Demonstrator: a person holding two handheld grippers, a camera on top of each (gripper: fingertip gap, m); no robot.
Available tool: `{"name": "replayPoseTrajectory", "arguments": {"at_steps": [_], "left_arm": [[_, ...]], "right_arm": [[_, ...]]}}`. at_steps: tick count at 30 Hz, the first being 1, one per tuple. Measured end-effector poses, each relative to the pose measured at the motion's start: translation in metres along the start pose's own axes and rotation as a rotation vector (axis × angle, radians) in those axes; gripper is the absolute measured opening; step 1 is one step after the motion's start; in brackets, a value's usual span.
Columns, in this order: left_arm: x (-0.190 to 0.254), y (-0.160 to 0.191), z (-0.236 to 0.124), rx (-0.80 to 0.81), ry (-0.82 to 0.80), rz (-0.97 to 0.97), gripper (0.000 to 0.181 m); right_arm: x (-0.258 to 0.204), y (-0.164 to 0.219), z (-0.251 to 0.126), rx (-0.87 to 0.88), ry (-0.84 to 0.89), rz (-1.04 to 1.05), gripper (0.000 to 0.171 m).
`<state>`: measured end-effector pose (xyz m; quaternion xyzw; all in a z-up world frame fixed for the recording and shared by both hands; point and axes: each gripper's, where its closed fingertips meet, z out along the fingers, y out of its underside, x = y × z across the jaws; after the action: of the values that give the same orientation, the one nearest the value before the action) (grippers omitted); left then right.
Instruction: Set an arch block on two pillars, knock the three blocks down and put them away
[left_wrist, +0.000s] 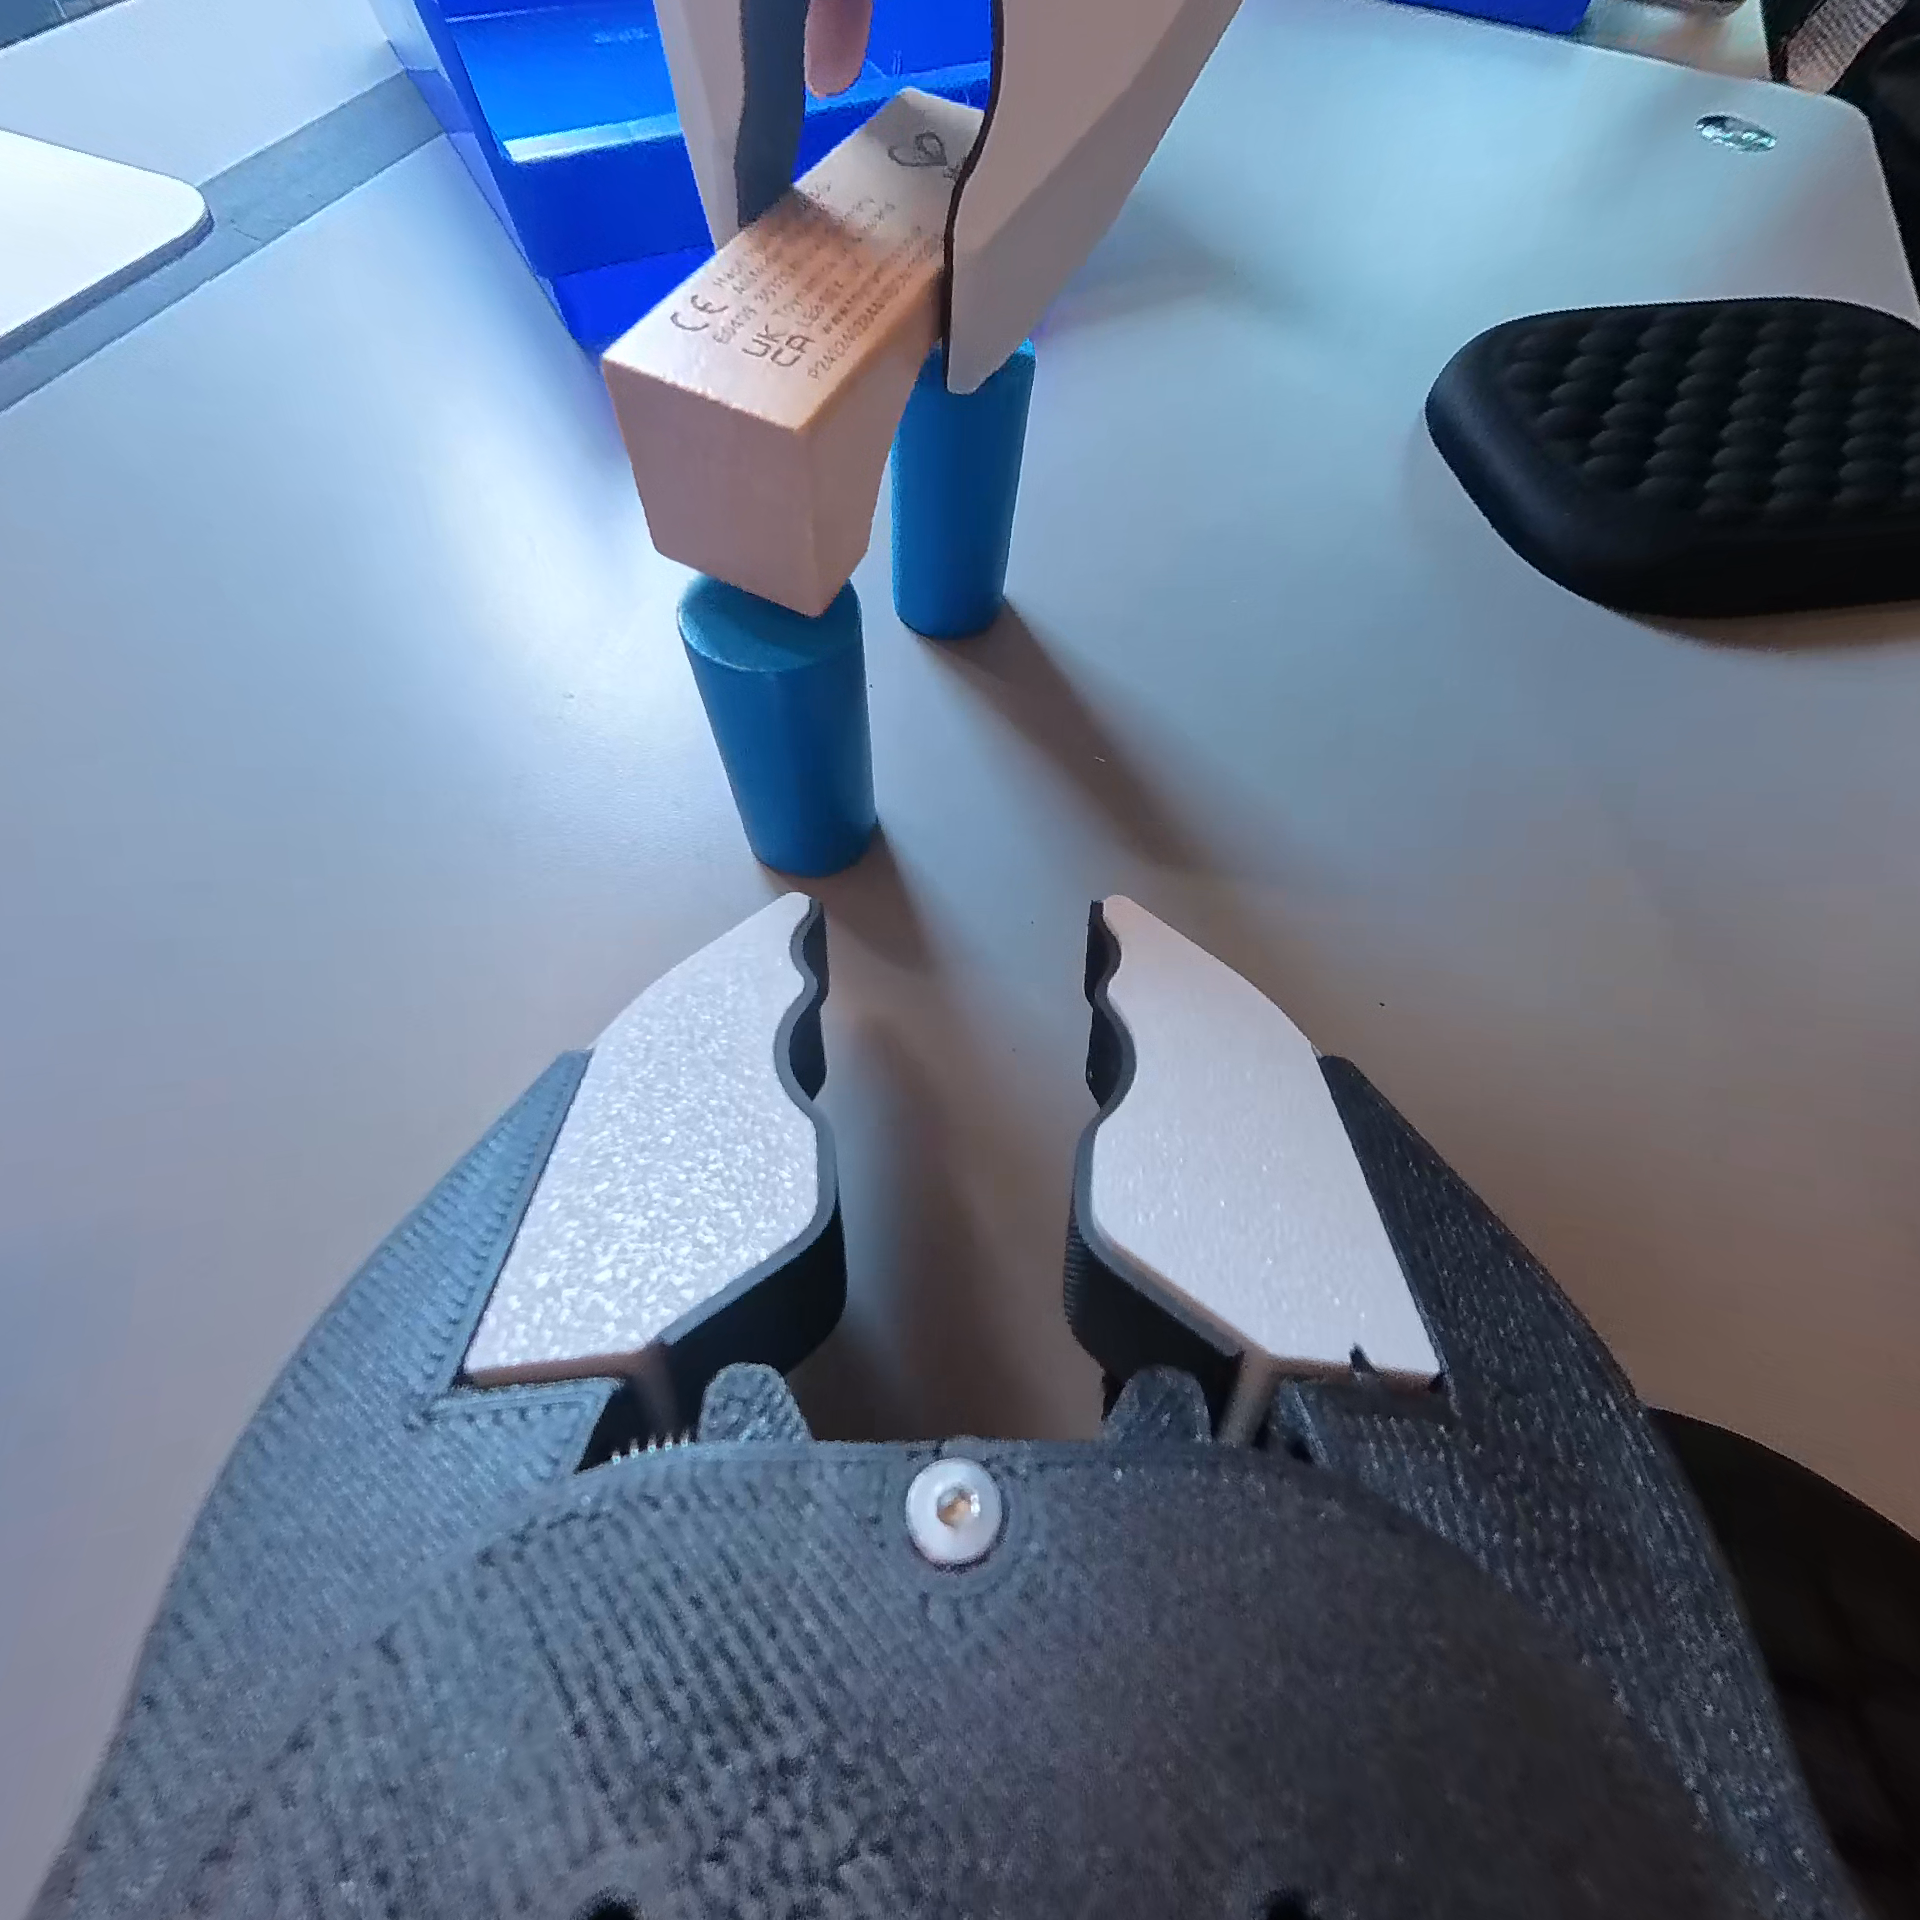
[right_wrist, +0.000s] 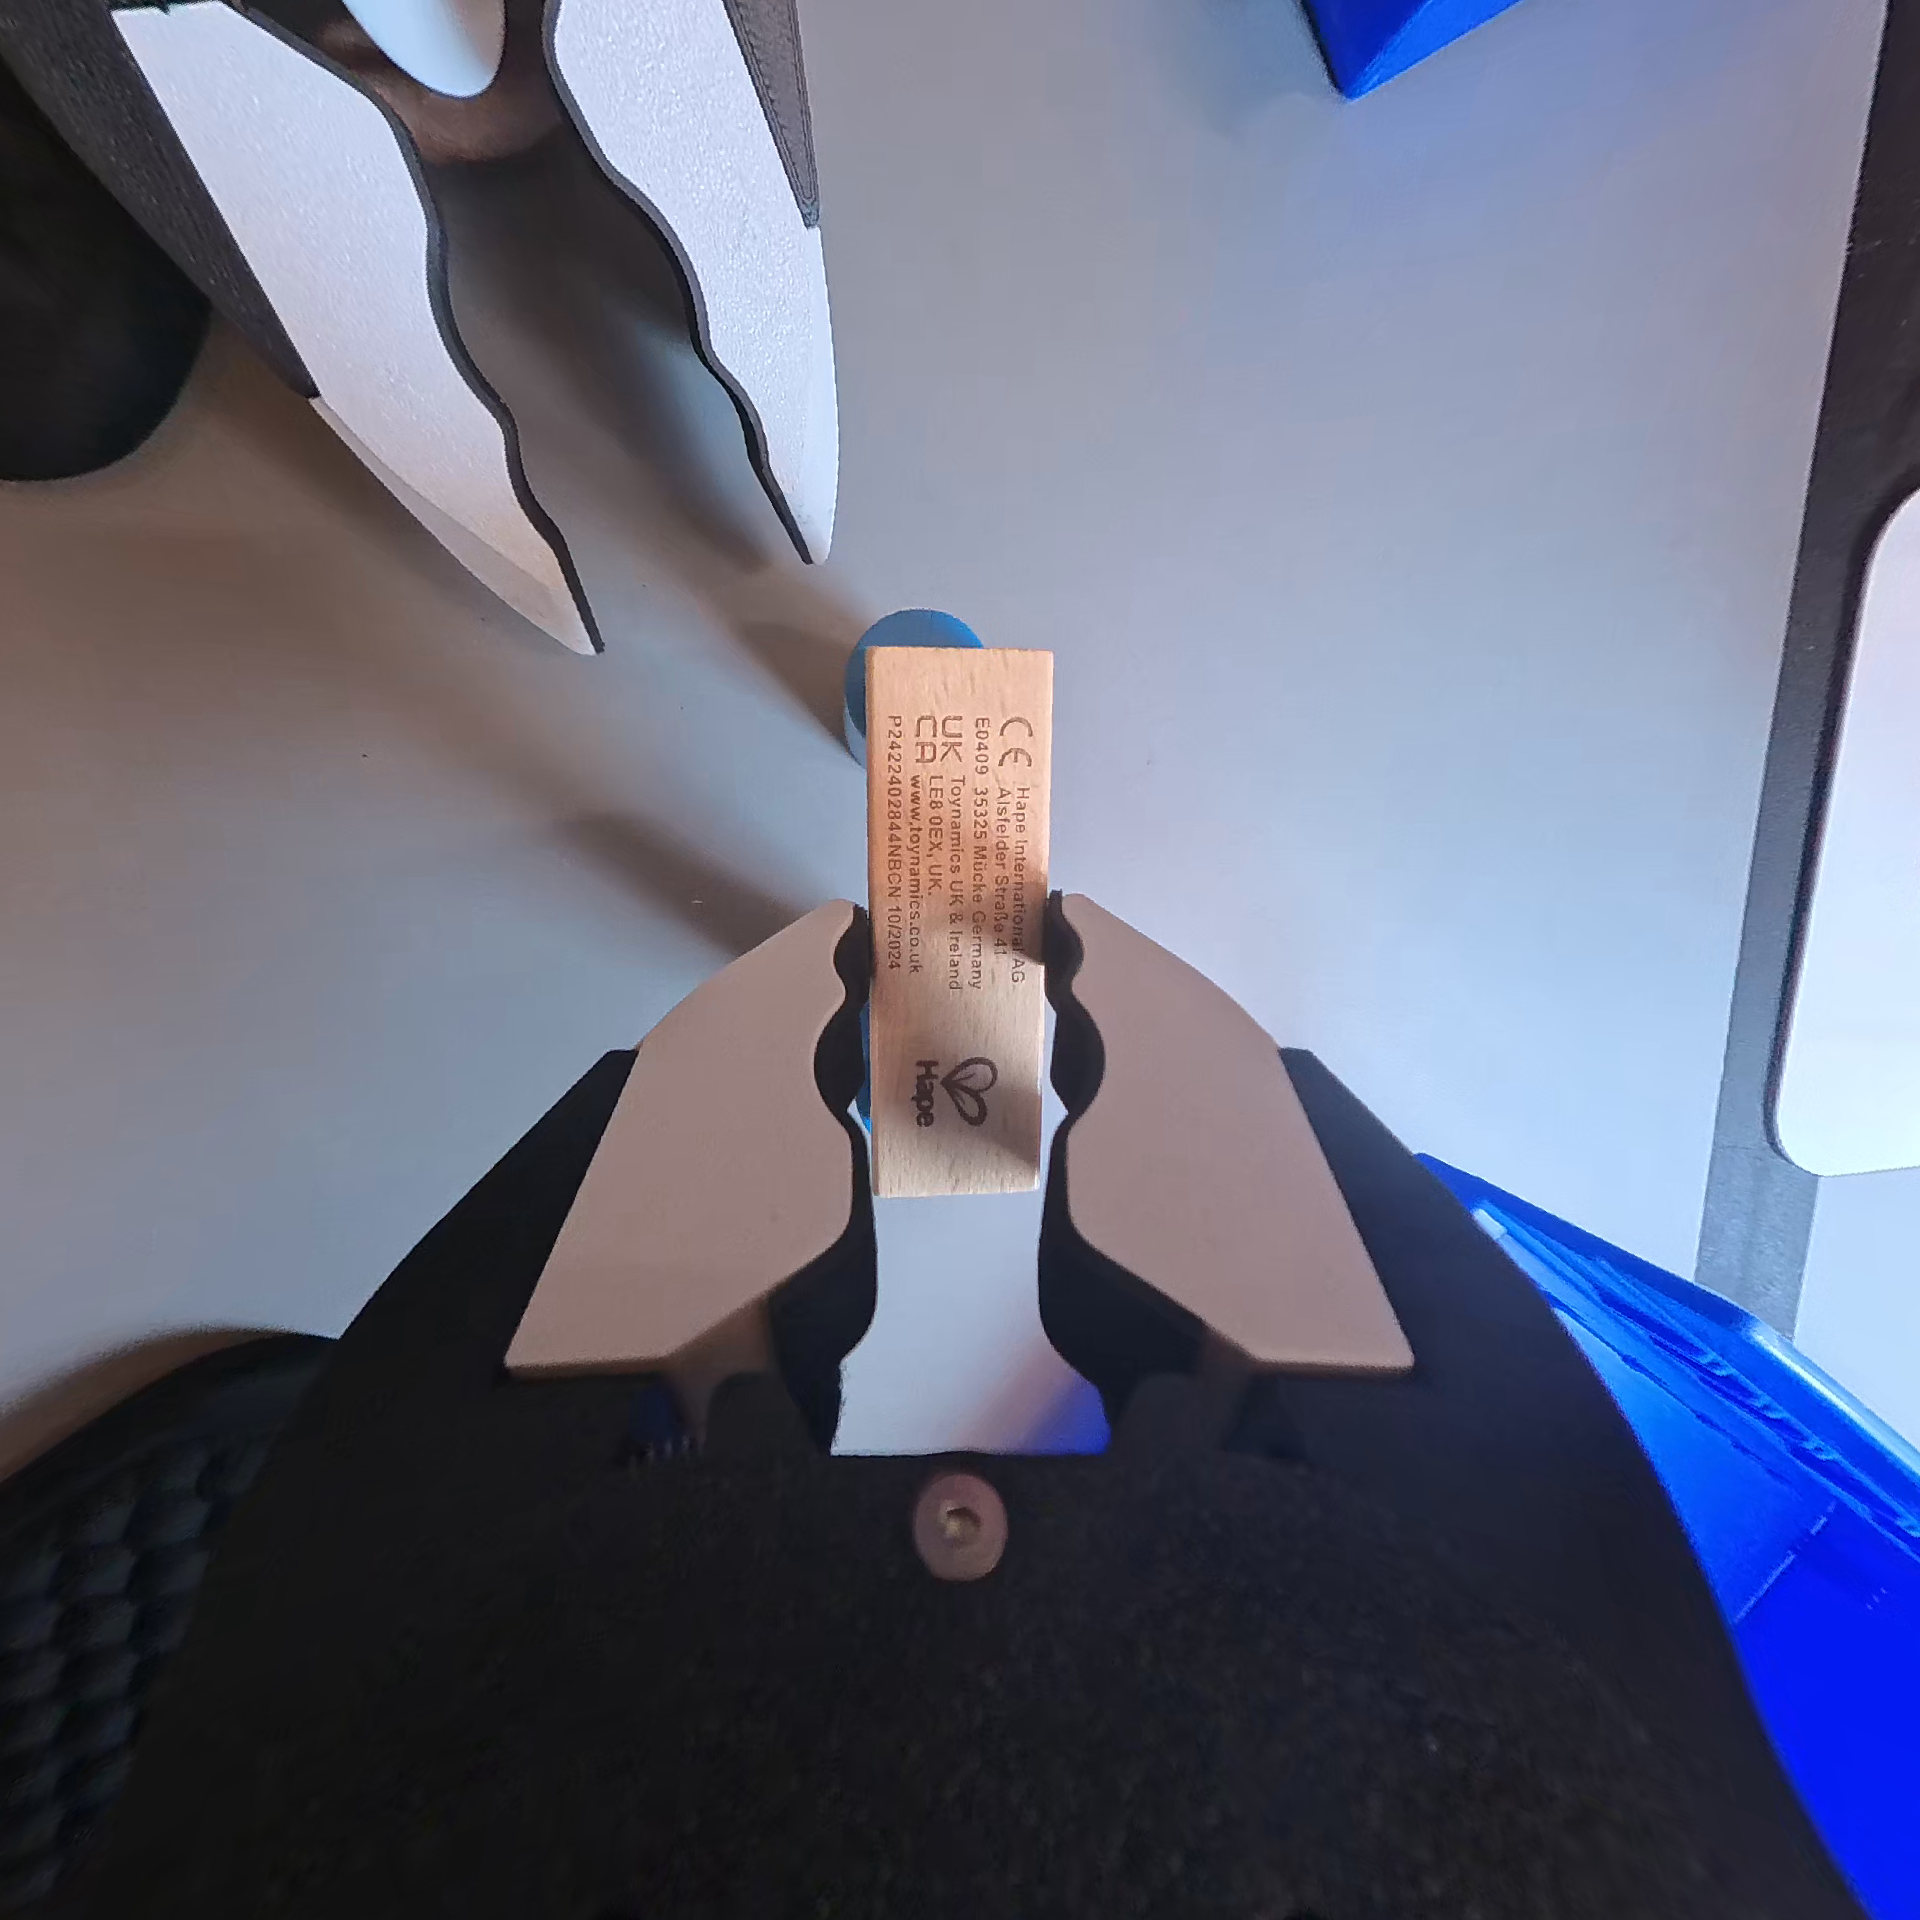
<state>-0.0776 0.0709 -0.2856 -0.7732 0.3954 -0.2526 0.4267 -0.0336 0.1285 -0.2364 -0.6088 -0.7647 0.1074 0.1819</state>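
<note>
A light wooden arch block (left_wrist: 769, 416) with printing on its top face is held from above by my right gripper (left_wrist: 857, 301), which is shut on it. It lies across two upright blue cylinder pillars, the near one (left_wrist: 779, 727) and the far one (left_wrist: 956, 499). Its near end meets the top of the near pillar. In the right wrist view my right gripper (right_wrist: 954, 914) clamps the arch block (right_wrist: 956, 790), and one pillar (right_wrist: 914, 629) peeks out beyond it. My left gripper (left_wrist: 956, 914) is open and empty, just short of the near pillar. It also shows in the right wrist view (right_wrist: 707, 603).
A blue bin (left_wrist: 582, 197) stands behind the pillars and shows at the lower right of the right wrist view (right_wrist: 1714, 1434). A black textured pad (left_wrist: 1683, 457) lies to the right. A white board (left_wrist: 83, 229) lies at the far left on the grey table (left_wrist: 312, 675). Some 9 centimetres of space lies between my two pairs of fingers.
</note>
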Motion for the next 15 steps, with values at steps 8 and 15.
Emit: {"name": "replayPoseTrajectory", "arguments": {"at_steps": [8, 15], "left_arm": [[0.0006, 0.0009, 0.0002, -0.006, 0.004, 0.001, 0.047], [0.0012, 0.0015, 0.0002, -0.010, 0.004, 0.004, 0.047]], "right_arm": [[0.0009, 0.0011, 0.0017, 0.007, 0.007, -0.002, 0.032], [0.0021, 0.0013, 0.0022, 0.006, 0.014, -0.004, 0.033]]}}
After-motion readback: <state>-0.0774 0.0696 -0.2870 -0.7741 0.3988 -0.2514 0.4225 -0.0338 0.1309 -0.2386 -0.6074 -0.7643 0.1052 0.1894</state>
